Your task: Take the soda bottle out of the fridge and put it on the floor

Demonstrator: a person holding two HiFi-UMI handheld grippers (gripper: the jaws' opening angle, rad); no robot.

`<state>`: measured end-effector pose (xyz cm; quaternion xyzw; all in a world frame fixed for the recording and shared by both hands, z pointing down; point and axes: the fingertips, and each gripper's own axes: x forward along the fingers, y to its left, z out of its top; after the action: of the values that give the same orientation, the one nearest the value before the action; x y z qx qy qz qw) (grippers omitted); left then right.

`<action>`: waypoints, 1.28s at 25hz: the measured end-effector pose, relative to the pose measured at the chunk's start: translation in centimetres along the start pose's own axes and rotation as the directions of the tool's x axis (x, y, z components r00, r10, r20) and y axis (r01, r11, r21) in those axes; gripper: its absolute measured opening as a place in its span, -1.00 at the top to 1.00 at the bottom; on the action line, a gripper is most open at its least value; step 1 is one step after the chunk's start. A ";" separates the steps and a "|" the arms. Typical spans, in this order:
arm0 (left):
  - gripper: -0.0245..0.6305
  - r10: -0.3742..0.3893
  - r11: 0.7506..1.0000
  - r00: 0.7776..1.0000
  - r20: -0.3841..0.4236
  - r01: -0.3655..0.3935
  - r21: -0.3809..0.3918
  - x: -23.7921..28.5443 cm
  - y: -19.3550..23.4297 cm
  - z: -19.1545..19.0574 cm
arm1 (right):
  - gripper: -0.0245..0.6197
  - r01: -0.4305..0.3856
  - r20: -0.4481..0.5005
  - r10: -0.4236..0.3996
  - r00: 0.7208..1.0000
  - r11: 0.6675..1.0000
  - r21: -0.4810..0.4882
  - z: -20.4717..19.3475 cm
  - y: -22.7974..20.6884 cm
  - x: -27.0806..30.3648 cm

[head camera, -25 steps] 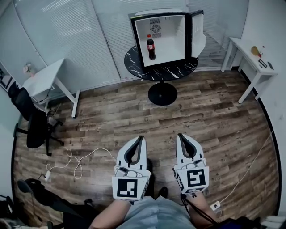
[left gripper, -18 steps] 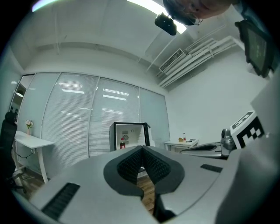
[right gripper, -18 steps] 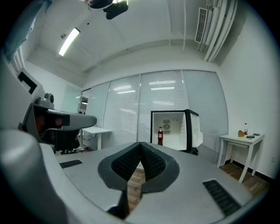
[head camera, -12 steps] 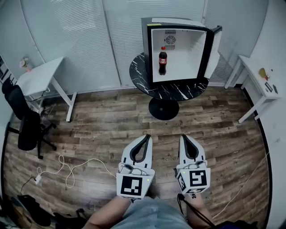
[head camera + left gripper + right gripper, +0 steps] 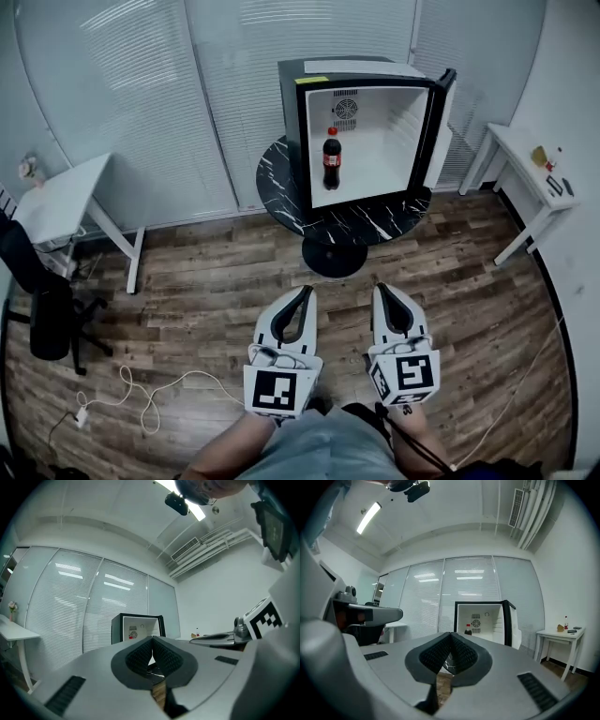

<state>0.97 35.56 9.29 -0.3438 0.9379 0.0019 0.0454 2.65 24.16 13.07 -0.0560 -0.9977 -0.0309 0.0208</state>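
A dark soda bottle with a red cap stands upright inside a small black fridge whose door hangs open to the right. The fridge sits on a round black marble table. In the right gripper view the bottle shows small inside the fridge. My left gripper and right gripper are held side by side low in the head view, well short of the table, both shut with nothing between the jaws. In the left gripper view the fridge stands ahead.
A white desk and a black office chair stand at the left, with a white cable on the wood floor. A second white table with small items is at the right. Glass walls with blinds close the back.
The fridge and table have come nearer and shifted toward the middle of the head view as I walked forward. Both grippers stay shut and level in front of me.
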 end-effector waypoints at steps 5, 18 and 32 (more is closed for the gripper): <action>0.87 -0.016 0.999 1.000 -0.022 0.016 -0.029 2.5 0.9 -1.9 | 0.88 0.018 -0.016 -0.018 1.000 1.000 -0.013 -0.6 -1.1 2.2; 0.87 -0.014 0.999 0.996 -0.090 0.012 -0.030 14.4 1.4 -6.3 | 0.88 0.045 -0.044 -0.046 0.998 0.999 -0.010 -3.3 -10.5 11.1; 0.87 0.105 0.993 0.988 -0.111 -0.099 0.056 33.3 2.2 -6.7 | 0.88 -0.130 0.001 0.130 0.992 0.992 0.008 -1.1 -23.2 28.6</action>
<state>-26.31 15.49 12.98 -0.2936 0.9551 -0.0391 0.0002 -28.37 4.25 14.03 -0.1206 -0.9921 -0.0254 0.0228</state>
